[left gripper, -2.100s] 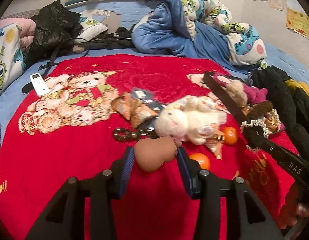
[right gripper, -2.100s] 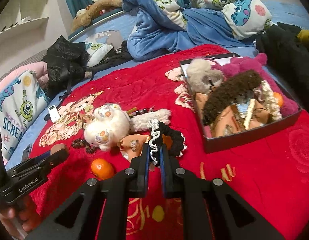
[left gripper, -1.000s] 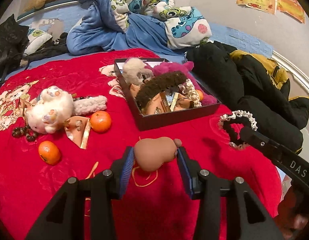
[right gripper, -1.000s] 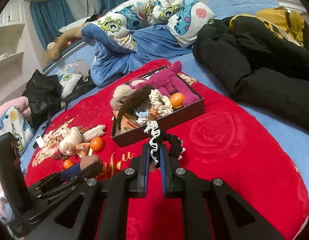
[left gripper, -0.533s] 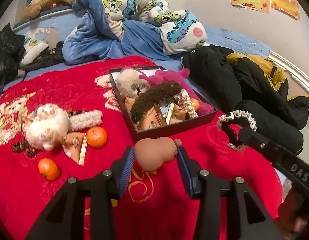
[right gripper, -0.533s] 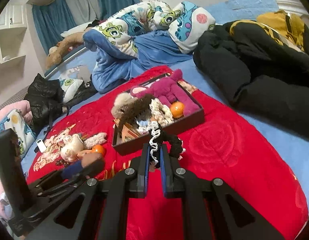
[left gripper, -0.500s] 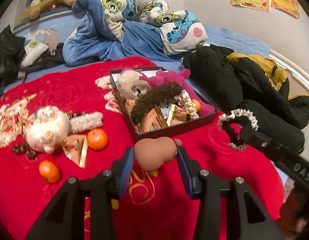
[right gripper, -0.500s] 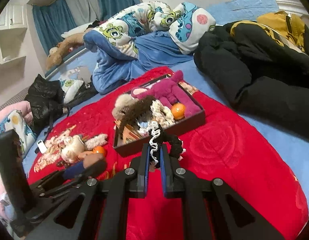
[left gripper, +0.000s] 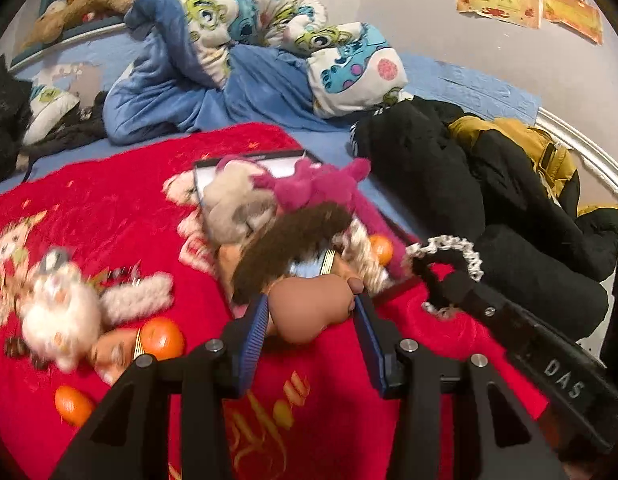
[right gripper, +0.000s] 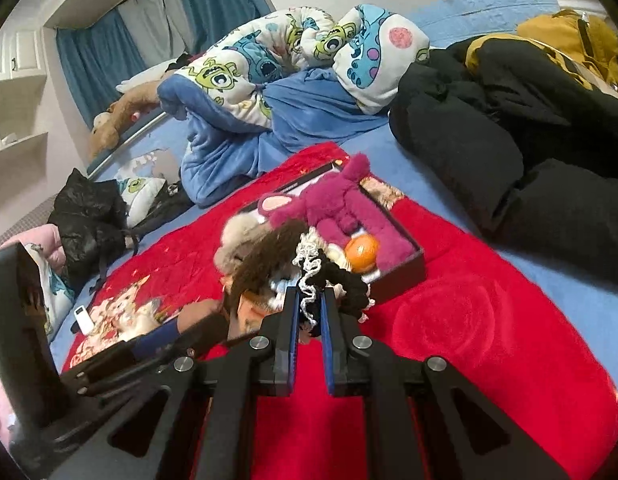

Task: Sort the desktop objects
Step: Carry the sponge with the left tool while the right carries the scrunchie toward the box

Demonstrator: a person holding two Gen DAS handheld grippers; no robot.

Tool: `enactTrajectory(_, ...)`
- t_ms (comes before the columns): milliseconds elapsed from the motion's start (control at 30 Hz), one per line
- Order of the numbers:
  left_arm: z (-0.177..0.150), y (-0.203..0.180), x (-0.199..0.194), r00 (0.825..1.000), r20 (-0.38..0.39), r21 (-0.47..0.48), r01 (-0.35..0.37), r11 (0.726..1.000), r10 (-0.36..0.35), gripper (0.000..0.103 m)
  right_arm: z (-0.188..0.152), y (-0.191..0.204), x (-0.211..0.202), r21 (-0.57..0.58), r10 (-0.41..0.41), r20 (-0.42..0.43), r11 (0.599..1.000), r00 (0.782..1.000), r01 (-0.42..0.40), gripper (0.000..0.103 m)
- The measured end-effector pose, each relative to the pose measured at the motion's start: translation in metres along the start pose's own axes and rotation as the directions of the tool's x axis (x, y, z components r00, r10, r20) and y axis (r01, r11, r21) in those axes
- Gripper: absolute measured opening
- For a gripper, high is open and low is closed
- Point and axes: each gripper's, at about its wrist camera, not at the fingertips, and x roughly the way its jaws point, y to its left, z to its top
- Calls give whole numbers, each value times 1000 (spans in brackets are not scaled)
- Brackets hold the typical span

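My left gripper (left gripper: 311, 310) is shut on a tan makeup sponge (left gripper: 309, 306), held just before the near wall of a dark box (right gripper: 405, 266). The box holds a pink plush (right gripper: 341, 204), a brown fuzzy piece (left gripper: 293, 232), a beige plush and an orange (right gripper: 363, 258). My right gripper (right gripper: 309, 306) is shut on a black scrunchie with white lace trim (right gripper: 337, 280), close to the box's near corner. That scrunchie (left gripper: 449, 260) and the right gripper's arm also show at the right of the left wrist view. A white plush (left gripper: 61, 312) and two oranges (left gripper: 163, 338) lie left on the red blanket.
A black and yellow coat (left gripper: 509, 184) is heaped right of the box. A blue monster-print quilt (left gripper: 249, 60) is piled behind it. A white remote (right gripper: 82, 318) and a black bag (right gripper: 89, 216) sit at the far left. Red blanket (right gripper: 469, 340) lies bare before the box.
Both grippers have come closer to the box, which now looks larger and sits right behind the held sponge and scrunchie. Their grips are unchanged.
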Motion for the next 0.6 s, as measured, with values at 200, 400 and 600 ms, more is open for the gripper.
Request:
enactTrajectory(200,23,-13,22,999,45,69,2,998,-5,45,21,-11,19,-35,-3,14,999,1000,4,11)
enactTrajectory(400,31,-12,54,1000,23,108,-24,994,22,45,36,-20,40,-39,43,24,998,999,-42,11)
enactTrajectory(600,25,-11,73,999,33,139,-20,990,15,45,46,-22,67,-57,70,16,996,997,-69,11)
